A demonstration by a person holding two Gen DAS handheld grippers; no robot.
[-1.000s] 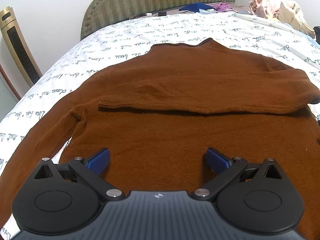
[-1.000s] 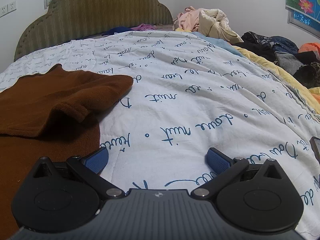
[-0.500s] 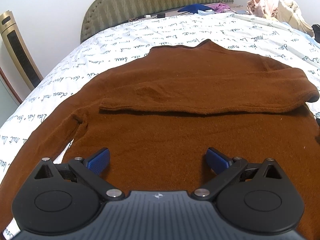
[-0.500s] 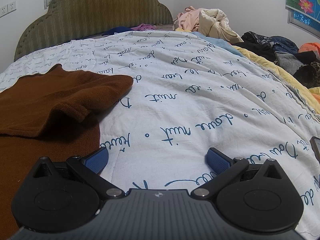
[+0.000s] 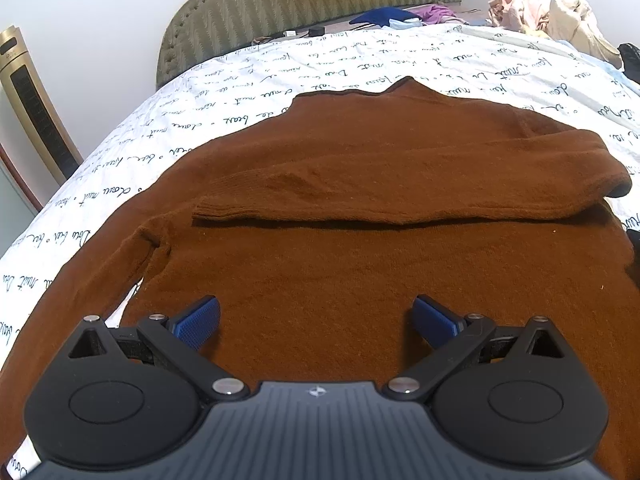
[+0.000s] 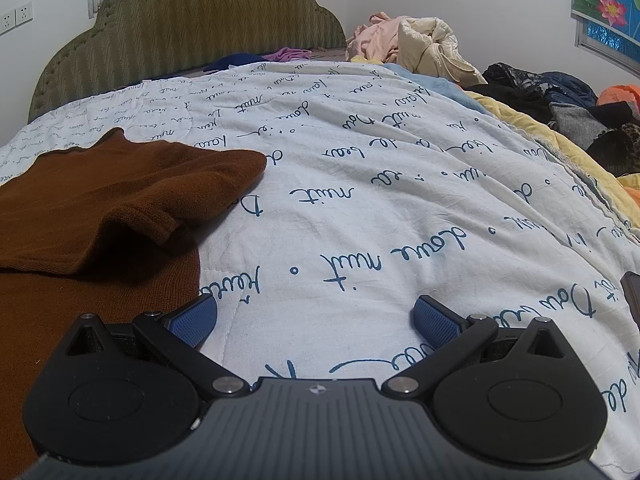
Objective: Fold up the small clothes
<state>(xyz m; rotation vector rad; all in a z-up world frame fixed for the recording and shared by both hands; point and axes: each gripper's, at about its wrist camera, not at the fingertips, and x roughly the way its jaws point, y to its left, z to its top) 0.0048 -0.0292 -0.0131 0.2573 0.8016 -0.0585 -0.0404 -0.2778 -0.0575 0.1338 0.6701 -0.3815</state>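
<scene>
A brown knit sweater (image 5: 360, 248) lies flat on the bed, collar toward the headboard. Its right sleeve (image 5: 400, 196) is folded across the chest; its left sleeve (image 5: 100, 264) lies out along the left side. My left gripper (image 5: 316, 320) is open and empty over the sweater's lower body. My right gripper (image 6: 316, 320) is open and empty over the quilt, just right of the sweater's side edge (image 6: 120, 208). Its left fingertip (image 6: 192, 320) is near the sweater's edge.
The white quilt with blue script (image 6: 400, 200) covers the bed. A green padded headboard (image 5: 300, 4) stands at the far end. Heaps of clothes (image 6: 420, 44) and dark garments (image 6: 560, 104) lie at the right. A gold tower appliance (image 5: 32, 108) stands at the left.
The left wrist view has shifted slightly, so the sweater sits a little lower and to the right. The right gripper has not moved. Both stay open.
</scene>
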